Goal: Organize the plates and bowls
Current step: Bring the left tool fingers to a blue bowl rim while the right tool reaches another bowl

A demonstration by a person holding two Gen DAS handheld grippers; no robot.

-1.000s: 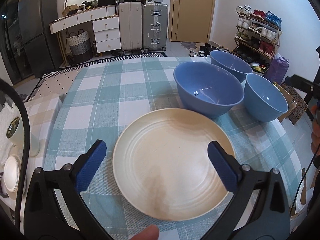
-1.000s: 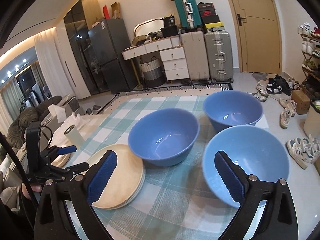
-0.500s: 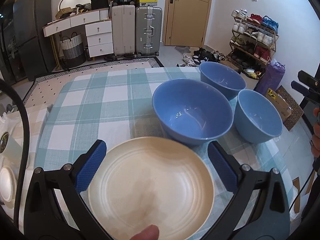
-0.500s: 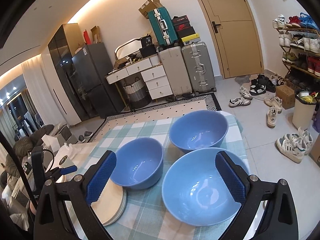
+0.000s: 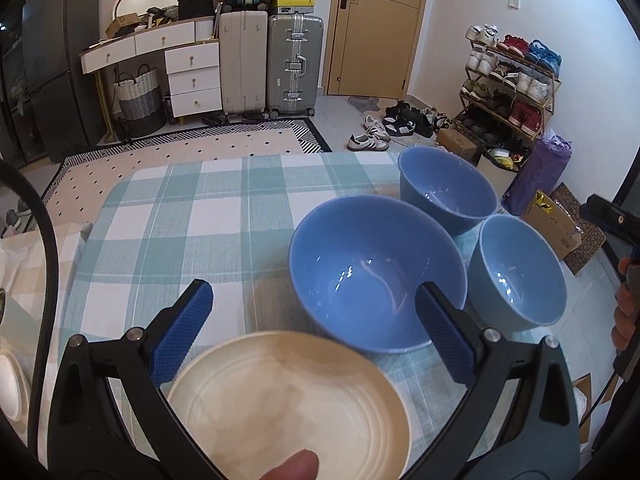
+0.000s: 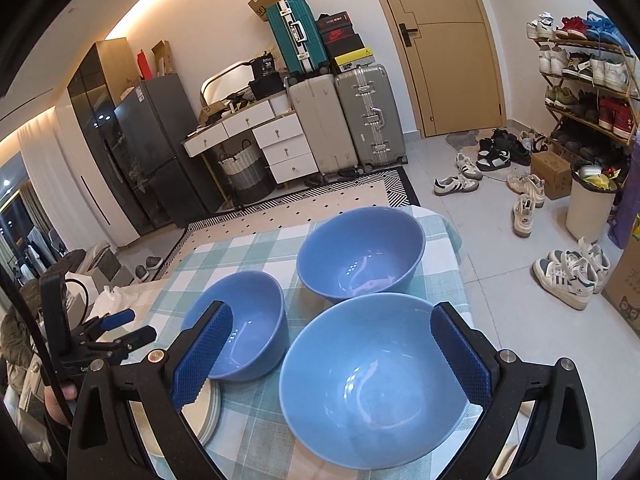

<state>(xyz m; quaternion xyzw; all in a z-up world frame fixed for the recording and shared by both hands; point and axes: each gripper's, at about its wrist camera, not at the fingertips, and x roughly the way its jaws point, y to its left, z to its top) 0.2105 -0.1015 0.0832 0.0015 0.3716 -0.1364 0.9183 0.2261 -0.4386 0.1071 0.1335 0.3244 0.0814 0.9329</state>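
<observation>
Three blue bowls stand on the checked tablecloth (image 5: 192, 216): a near one (image 5: 376, 276), a far one (image 5: 448, 194) and a right one (image 5: 520, 272). A stack of cream plates (image 5: 288, 404) lies just under my left gripper (image 5: 312, 332), which is open and empty above the plates' far rim. My right gripper (image 6: 332, 360) is open and empty, its jaws either side of the nearest bowl (image 6: 376, 380), above it. The other bowls (image 6: 360, 252) (image 6: 240, 324) lie beyond. The plates (image 6: 208, 408) show at lower left.
The table's right edge drops to a tiled floor with shoes (image 6: 572, 272) and a white bin (image 6: 592, 208). A shoe rack (image 5: 512, 80) stands at the right wall. Suitcases (image 5: 272, 64) and drawers stand behind. White items (image 5: 10, 380) lie off the table's left side.
Both grippers have drawn back and tilted up. The plates slid toward the bottom of the left view; the nearest bowl came closer in the right view. Nothing was grasped.
</observation>
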